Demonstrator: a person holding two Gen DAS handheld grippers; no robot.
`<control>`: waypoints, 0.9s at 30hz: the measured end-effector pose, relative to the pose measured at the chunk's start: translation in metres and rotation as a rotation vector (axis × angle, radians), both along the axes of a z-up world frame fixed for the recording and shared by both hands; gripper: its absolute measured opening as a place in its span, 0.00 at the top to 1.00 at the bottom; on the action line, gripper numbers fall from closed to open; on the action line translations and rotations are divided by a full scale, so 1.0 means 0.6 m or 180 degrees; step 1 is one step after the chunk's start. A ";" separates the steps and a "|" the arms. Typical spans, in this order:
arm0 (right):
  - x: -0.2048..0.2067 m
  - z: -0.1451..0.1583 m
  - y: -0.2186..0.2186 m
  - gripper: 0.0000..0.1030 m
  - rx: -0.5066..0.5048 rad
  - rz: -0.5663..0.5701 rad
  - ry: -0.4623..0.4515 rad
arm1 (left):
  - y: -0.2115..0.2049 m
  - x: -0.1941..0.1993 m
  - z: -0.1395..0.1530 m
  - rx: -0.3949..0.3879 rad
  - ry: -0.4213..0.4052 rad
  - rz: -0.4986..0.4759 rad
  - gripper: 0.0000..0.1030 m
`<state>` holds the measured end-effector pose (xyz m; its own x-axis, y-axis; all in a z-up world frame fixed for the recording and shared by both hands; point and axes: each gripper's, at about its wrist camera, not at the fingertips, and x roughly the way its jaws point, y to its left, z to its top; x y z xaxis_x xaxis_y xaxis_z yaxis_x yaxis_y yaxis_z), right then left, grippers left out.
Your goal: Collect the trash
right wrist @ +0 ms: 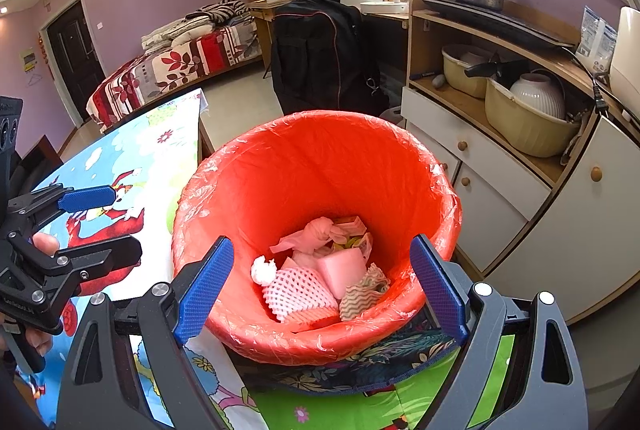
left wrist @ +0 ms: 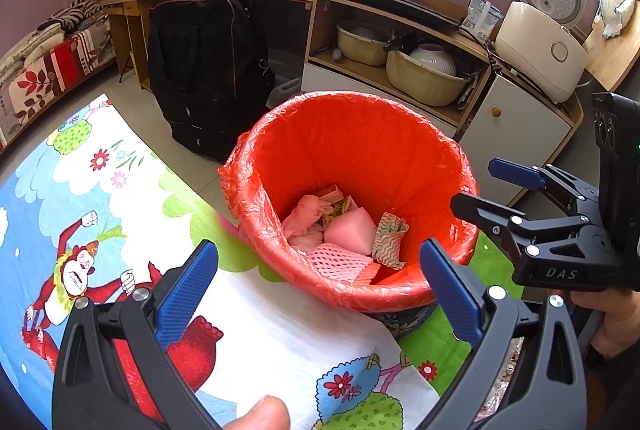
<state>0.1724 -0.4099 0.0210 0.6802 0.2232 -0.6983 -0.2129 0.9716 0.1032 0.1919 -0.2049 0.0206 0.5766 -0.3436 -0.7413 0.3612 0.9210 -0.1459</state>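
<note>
My left tongs (left wrist: pixel 320 290) gape wide, ribbed blue pads (left wrist: pixel 186 292) gripping nothing. My right tongs (right wrist: pixel 320 290) are spread just as wide and empty, poised over the bin (right wrist: pixel 316 166), a round tub lined with crinkly orange film. At its bottom lies the trash (right wrist: pixel 320 278): white foam netting, a pink foam block, a wavy-striped rag, crumpled tissue. The bin stands on a cartoon-printed cloth (left wrist: pixel 120 214).
</note>
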 end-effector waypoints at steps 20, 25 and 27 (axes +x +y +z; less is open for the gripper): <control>-0.001 0.000 0.001 0.18 -0.0002 0.0002 0.0003 | -0.003 -0.005 0.011 0.0033 -0.0091 -0.0021 0.05; -0.001 0.001 0.001 0.18 0.0000 0.0002 0.0002 | 0.000 -0.003 0.010 0.0012 -0.0073 0.0004 0.05; -0.001 0.000 0.001 0.18 -0.0002 0.0001 0.0001 | 0.000 -0.003 0.009 0.0019 -0.0069 -0.0002 0.05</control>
